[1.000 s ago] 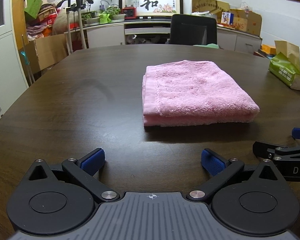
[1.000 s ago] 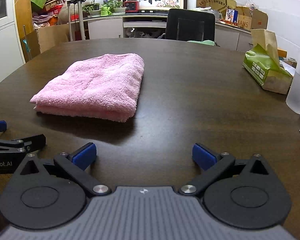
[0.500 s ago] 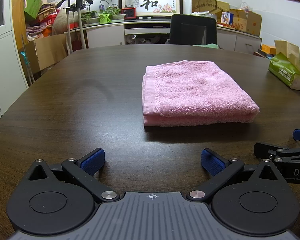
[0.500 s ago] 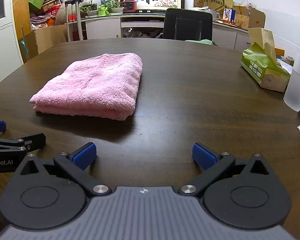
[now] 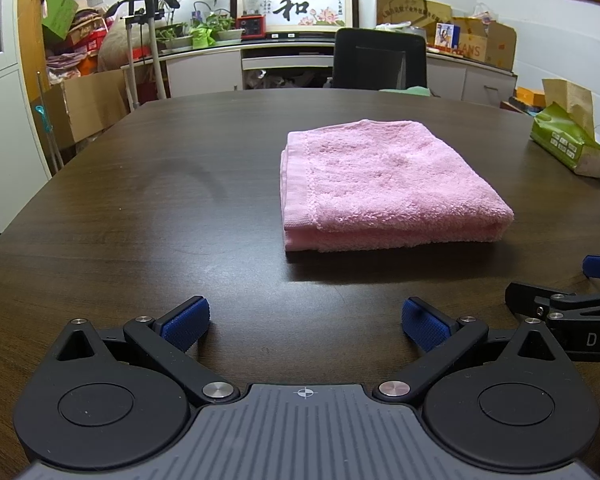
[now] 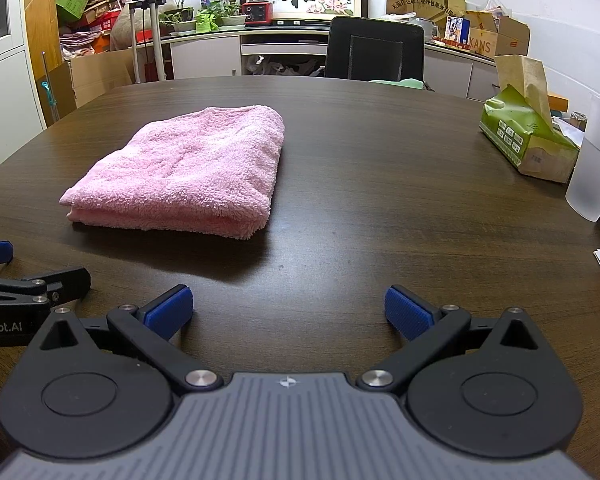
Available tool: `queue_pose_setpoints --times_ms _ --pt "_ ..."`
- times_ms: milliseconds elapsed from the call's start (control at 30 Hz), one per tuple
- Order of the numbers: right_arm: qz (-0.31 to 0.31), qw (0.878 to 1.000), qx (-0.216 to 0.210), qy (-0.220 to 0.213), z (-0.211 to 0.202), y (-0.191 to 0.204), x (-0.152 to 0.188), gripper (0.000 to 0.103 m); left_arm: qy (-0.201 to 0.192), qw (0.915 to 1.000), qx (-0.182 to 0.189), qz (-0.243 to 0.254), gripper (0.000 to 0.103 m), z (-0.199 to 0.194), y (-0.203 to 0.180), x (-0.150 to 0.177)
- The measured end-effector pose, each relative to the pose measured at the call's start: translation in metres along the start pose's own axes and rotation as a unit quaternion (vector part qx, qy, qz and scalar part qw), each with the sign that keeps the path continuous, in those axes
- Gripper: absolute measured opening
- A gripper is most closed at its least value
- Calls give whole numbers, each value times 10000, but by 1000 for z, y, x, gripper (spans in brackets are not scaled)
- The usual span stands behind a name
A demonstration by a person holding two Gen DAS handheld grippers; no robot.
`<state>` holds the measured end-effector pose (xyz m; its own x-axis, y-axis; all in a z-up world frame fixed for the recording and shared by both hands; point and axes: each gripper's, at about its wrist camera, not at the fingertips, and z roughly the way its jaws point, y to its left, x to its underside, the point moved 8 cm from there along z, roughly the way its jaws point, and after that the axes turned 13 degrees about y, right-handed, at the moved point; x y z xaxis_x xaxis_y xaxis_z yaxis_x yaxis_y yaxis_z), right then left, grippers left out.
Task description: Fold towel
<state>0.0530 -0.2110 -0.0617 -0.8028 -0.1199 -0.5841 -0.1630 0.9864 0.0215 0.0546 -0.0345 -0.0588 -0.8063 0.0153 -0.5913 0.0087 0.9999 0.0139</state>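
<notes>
Left claw (image 5: 305, 322) and right claw (image 6: 288, 311), both released, sit low in frame over the dark wood worktop (image 5: 180, 208); folded pink towel (image 5: 384, 184) mid-frame, black chair (image 6: 374, 54) behind

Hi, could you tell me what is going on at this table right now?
A person holds two handheld grippers over a dark table for a towel-folding job. The pink towel already lies folded in a neat stack. The left gripper and right gripper both sit short of it, jaws open, holding nothing.
</notes>
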Motion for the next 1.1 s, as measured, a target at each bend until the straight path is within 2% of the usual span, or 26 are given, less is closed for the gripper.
queue_pose_setpoints --times_ms 1100 --pt "7 10000 7 -2 0 1 0 103 0 9999 101 124 103 0 -2 2"
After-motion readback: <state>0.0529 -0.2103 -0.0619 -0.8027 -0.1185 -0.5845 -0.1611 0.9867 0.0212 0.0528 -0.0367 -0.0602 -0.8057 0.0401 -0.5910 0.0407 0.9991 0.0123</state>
